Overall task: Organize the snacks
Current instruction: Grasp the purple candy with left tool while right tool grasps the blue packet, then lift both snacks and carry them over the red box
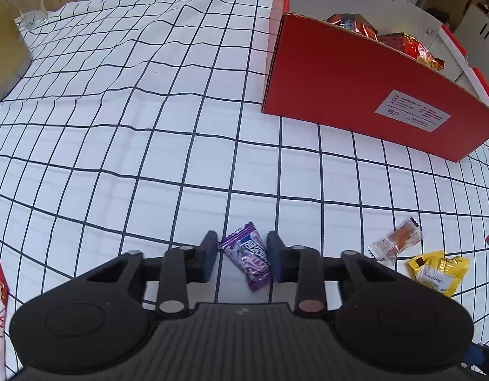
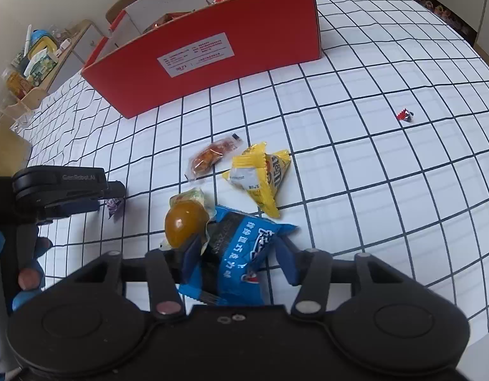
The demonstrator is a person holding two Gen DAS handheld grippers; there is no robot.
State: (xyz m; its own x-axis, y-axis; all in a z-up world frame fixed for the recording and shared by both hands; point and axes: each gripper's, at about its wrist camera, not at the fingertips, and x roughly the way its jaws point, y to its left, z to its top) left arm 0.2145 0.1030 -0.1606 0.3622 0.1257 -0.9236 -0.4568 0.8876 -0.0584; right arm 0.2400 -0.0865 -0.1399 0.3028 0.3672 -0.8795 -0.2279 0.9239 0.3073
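1. White cloth with a dark grid covers the bench (image 1: pixel 117 127), and a red cardboard box (image 1: pixel 355 95) stands open at its far side, holding red-wrapped snacks (image 1: pixel 416 49).
2. Left tool (image 1: pixel 242 254) points down at the bench, with a purple candy wrapper (image 1: pixel 247 255) lying between its narrowed blue pads (image 1: pixel 274 254); I cannot tell whether they press it.
3. Right tool (image 2: pixel 238 254) pinches a blue snack packet (image 2: pixel 241 250) low on the bench, its pads against both sides.
4. Beside that packet lies a sealed brown egg (image 2: pixel 185 227). Just beyond lie a yellow packet (image 2: pixel 260 174) and a clear-wrapped orange snack (image 2: pixel 212 155).
5. Well apart to the right sits a small red wrapper (image 2: pixel 405 116).
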